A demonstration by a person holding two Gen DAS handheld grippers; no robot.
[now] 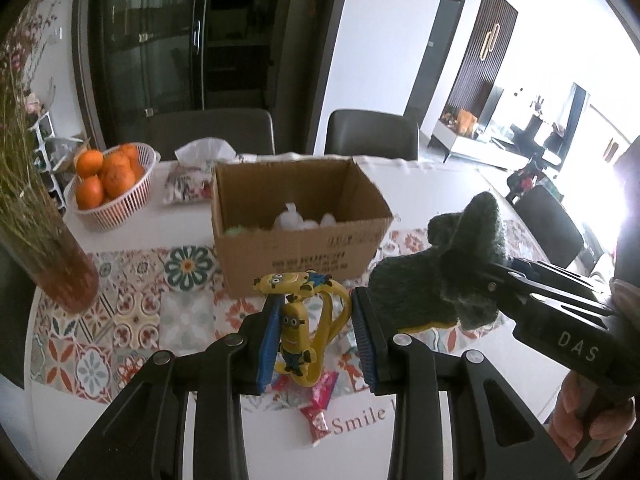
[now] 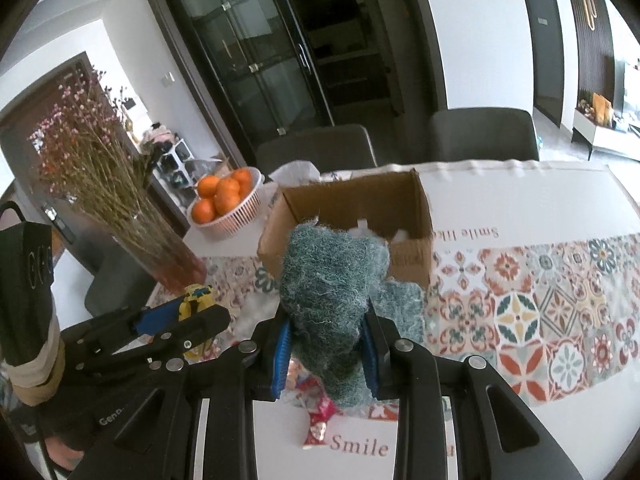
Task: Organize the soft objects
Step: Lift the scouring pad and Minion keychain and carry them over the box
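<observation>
The cardboard box (image 1: pixel 300 224) stands open on the patterned table runner (image 1: pixel 132 320), and it serves as the mark for everything else; inside it lie some white soft items (image 1: pixel 296 218), with a bit of green at its left inner corner. The left gripper (image 1: pixel 316 340) hangs on the near side of the box, above the runner, its blue pads closed on a yellow Minion rubber toy (image 1: pixel 298 320) with looped yellow straps; the toy is off the table, just short of the box's front wall. The right gripper (image 2: pixel 326 354) is also on the near side of the box, to the right of the left one, clamped tight on a dark green fuzzy scouring pad (image 2: pixel 332 288) that rises in front of the box's near wall in the right wrist view. Left of the box sits a white basket (image 1: pixel 120 204) of oranges; behind the box's left corner lies a tissue pack (image 1: pixel 192 176); farther left and nearer, a vase (image 1: pixel 60 264) of dried flowers. Nearer than the box, under the grippers, a red wrapper (image 1: pixel 320 412) lies on the table.
</observation>
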